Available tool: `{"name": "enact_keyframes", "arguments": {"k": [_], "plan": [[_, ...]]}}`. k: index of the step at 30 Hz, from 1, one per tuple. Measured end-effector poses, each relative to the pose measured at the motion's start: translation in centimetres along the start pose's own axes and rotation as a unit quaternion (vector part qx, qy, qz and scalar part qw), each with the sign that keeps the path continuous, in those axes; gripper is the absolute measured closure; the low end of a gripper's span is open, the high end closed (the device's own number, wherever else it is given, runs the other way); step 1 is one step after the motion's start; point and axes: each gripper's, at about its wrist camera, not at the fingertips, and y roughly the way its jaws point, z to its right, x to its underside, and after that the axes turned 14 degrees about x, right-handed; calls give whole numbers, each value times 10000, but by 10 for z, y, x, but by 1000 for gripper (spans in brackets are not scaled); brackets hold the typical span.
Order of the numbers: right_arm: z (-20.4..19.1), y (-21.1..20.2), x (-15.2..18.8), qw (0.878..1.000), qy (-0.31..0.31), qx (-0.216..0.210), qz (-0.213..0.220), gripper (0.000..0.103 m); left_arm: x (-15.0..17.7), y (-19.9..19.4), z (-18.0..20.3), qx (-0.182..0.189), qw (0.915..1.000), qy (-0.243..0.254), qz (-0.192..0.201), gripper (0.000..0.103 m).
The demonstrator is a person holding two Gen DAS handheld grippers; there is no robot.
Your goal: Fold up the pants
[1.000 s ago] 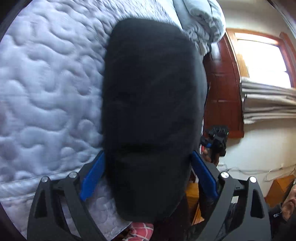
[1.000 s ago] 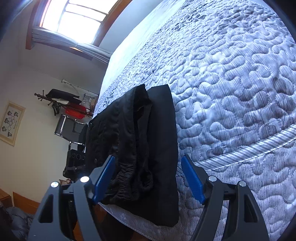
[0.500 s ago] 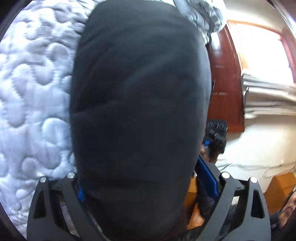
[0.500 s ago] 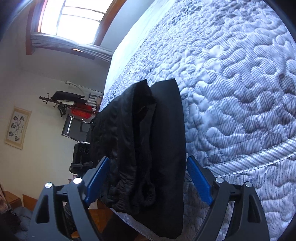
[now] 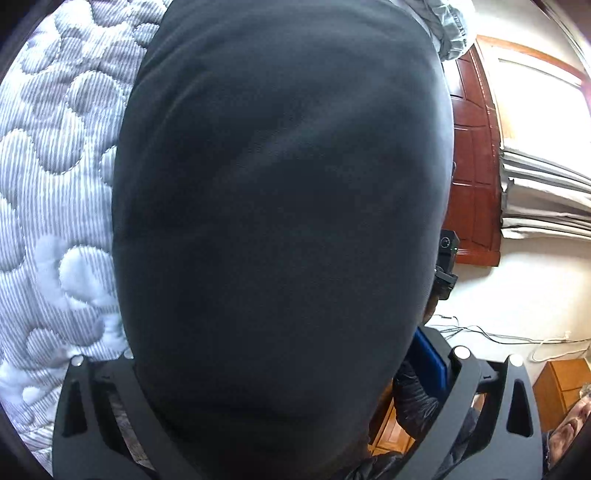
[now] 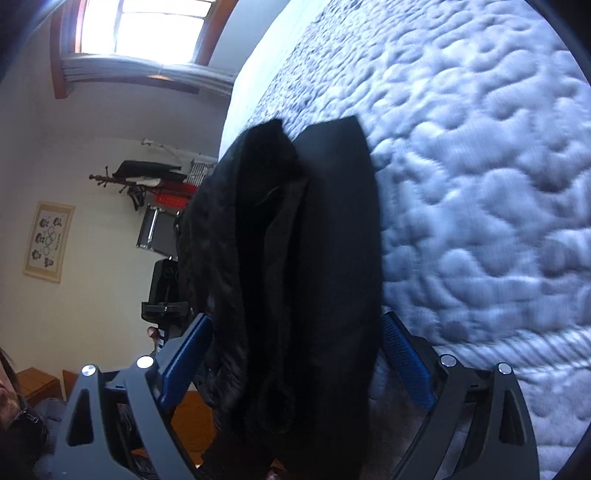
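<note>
Spreading wider than a second ago, both the left tongs (image 5: 280, 373) and right tongs (image 6: 295, 354) now straddle the black pants (image 6: 303, 258) without pinching them, lying folded on the mattress (image 6: 480, 166) edge, suggesting a fresh grasp comes next.

Count by kind. Black pants (image 6: 295, 277): one pair, folded. Quilted mattress (image 6: 480, 184): one. Handheld grippers: two, the left gripper (image 5: 280, 373) and the right gripper (image 6: 295, 354). Windows (image 6: 147, 26): one, at 11 o'clock in the right wrist view. Framed pictures (image 6: 48, 242): one, at 9 o'clock. Coat racks (image 6: 147, 181): one.
</note>
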Motion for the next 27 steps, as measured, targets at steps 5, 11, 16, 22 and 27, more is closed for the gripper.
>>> {"name": "enact_keyframes", "arguments": {"k": [5, 11, 16, 22, 27], "plan": [[-24, 14, 5, 9980, -452, 442, 91, 32, 7, 2, 13, -308, 9990, 145, 288, 3], [-36, 0, 8, 9969, -600, 357, 359, 61, 12, -17, 13, -412, 9973, 323, 524, 29], [-66, -15, 3, 9928, -901, 376, 688, 67, 13, -27, 17, -92, 9967, 448, 671, 58], [-102, -32, -7, 9863, -1275, 490, 924, 68, 9, -31, 31, 226, 9921, 735, 989, 65], [-123, -36, -39, 9826, -1455, 440, 1071, 68, -9, -53, 48, 245, 9861, 1056, 1262, 65]]}}
